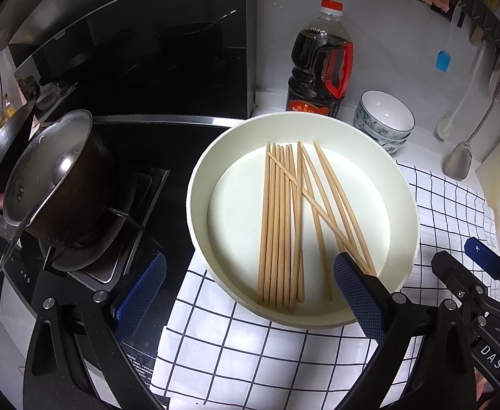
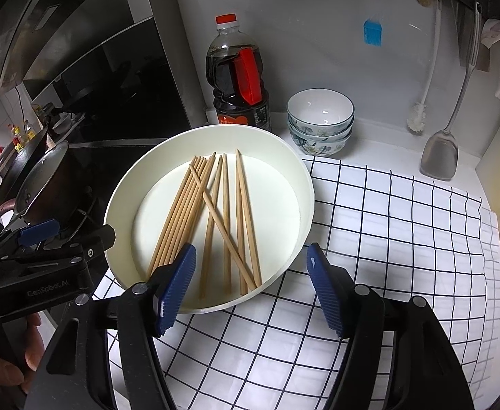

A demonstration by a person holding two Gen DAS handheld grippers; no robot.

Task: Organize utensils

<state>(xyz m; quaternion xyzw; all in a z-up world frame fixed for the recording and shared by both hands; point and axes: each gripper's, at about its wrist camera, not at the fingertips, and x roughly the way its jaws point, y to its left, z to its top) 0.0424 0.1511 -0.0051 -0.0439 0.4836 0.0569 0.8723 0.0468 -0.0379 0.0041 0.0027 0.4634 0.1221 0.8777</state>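
Your counter [image 2: 369, 143] is a smooth white surface, and over it lies a white cloth [image 2: 386, 222] printed with a thin dark grid, slightly rippled at its right edge. To the left sits a glossy black stove [image 1: 140, 184] with a dark, round metal pot [image 1: 62, 184] on the burner, its inside dull silver.

On the cloth, partly over the stove's edge, stands a wide round cream tray [image 1: 195, 205] with a low upright wall and a flat matte bottom. Behind it rises a clear plastic bottle [image 2: 238, 82] of dark liquid with a red cap and red handle, and beside that a stack of round ceramic bowls [image 2: 320, 123], white inside with a bluish pattern outside. A flat steel spatula [image 2: 439, 155] hangs by the wall, its blade down near the counter.

Inside the tray lie the chopsticks [image 2: 195, 212]: slim, pale wooden sticks, most packed parallel on the left, a few looser on the right, and one crossing the others diagonally.

Your left tongs [image 1: 250, 294] stand wide apart, ribbed blue pads astride the tray's near rim; the right pad seems to overlap some stick ends, though you cannot tell whether it touches. Your right tongs [image 2: 250, 287] are also apart, gripping nothing, their blue pads over the near rim.
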